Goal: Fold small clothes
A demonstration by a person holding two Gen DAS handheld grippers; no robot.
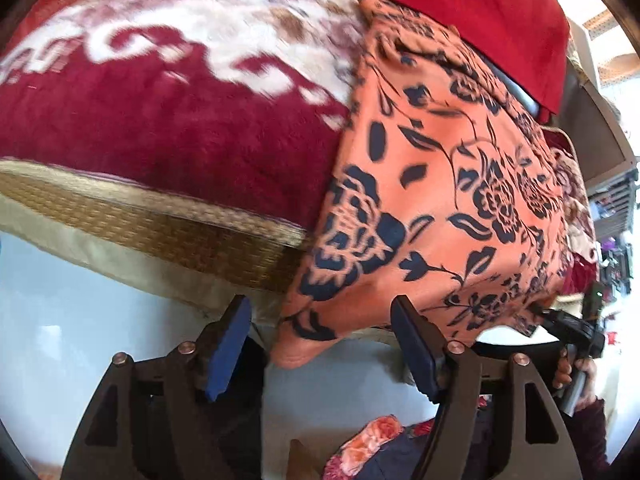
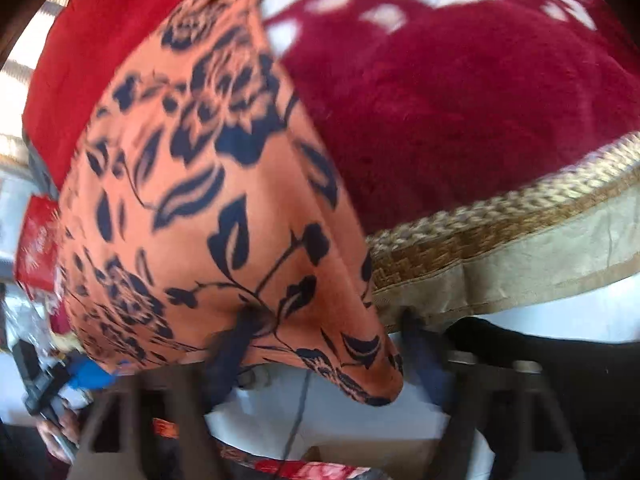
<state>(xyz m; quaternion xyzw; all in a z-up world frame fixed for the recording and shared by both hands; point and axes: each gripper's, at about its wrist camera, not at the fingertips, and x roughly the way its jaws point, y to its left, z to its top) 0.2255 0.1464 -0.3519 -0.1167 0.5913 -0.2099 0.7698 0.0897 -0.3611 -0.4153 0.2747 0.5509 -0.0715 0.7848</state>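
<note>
The orange garment (image 1: 432, 184) lies across the near edge of a bed, over a red blanket (image 1: 160, 120) and a woven mat (image 1: 160, 232), with its hem hanging past the edge. It looks thin, light and limp, so it should drape and slide readily; corners and hems are the sensible places to pinch. The left gripper (image 1: 320, 344) stands spread, its pads apart and clear of the hanging corner between them. The right gripper (image 2: 328, 344) is blurred; its fingers straddle the hem, but whether they pinch it cannot be told.
</note>
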